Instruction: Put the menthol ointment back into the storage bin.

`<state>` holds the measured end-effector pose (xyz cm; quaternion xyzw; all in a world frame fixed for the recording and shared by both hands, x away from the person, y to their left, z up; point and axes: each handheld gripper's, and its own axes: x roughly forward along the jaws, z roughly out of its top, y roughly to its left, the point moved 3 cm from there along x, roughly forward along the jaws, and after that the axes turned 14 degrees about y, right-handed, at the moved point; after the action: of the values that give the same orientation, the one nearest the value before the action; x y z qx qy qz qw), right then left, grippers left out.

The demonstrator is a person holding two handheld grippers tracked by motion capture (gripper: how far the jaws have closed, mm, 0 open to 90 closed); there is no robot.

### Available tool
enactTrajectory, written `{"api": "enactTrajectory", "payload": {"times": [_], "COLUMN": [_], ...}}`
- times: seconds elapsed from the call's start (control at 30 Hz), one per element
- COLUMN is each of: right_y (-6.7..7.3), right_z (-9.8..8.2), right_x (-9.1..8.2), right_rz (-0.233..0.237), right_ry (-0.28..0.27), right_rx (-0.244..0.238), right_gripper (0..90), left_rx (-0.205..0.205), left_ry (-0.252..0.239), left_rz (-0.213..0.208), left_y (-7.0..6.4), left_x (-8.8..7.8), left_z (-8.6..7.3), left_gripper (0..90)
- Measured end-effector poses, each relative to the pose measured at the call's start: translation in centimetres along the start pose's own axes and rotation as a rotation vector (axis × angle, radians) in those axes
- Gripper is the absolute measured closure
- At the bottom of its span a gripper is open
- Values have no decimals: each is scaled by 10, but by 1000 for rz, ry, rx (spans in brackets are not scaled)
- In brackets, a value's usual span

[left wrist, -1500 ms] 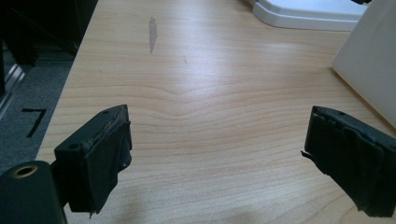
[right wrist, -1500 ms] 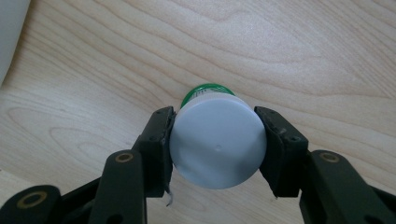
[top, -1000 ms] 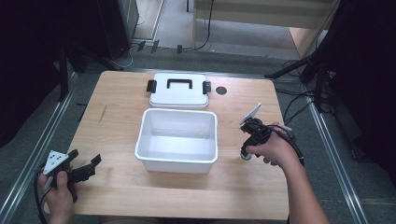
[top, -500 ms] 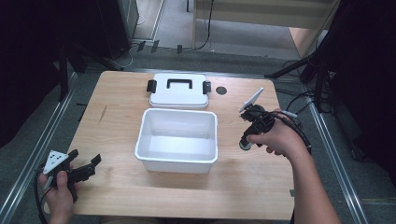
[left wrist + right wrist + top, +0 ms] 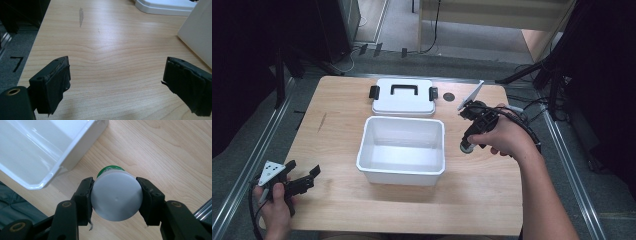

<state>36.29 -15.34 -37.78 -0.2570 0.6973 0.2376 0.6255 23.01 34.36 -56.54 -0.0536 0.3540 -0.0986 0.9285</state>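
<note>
My right gripper (image 5: 116, 196) is shut on a small white bottle (image 5: 116, 198) with a green cap (image 5: 110, 168). I see the bottle's round white base, and the cap end points down at the wooden table. In the high view this gripper (image 5: 472, 136) hangs above the table just right of the open white bin (image 5: 363, 150), with the bottle (image 5: 467, 146) in it. The bin's white lid (image 5: 403, 97), with a black handle and clips, lies behind the bin. My left gripper (image 5: 309, 177) rests open at the front left corner. Nothing is between its fingers (image 5: 53, 85).
A dark round hole (image 5: 449, 96) sits in the table (image 5: 337, 115) right of the lid. Cables trail off the right edge near the right hand. Metal rails run along both sides of the table. A grey smudge (image 5: 80, 15) marks the wood ahead of the left gripper.
The right gripper has risen off the table with the bottle in it and drifted slightly toward the far side. The left gripper has stayed put.
</note>
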Motion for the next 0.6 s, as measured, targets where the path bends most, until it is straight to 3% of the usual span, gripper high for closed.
{"api": "enactTrajectory", "payload": {"times": [0.6], "right_y": [42], "right_z": [30], "right_x": [-29], "right_rz": [-15], "right_ry": [-26], "right_rx": [-100], "right_gripper": [514], "left_rx": [0], "left_ry": [9], "left_rz": [3], "left_y": [0], "left_x": [1], "left_z": [0], "left_gripper": [82]}}
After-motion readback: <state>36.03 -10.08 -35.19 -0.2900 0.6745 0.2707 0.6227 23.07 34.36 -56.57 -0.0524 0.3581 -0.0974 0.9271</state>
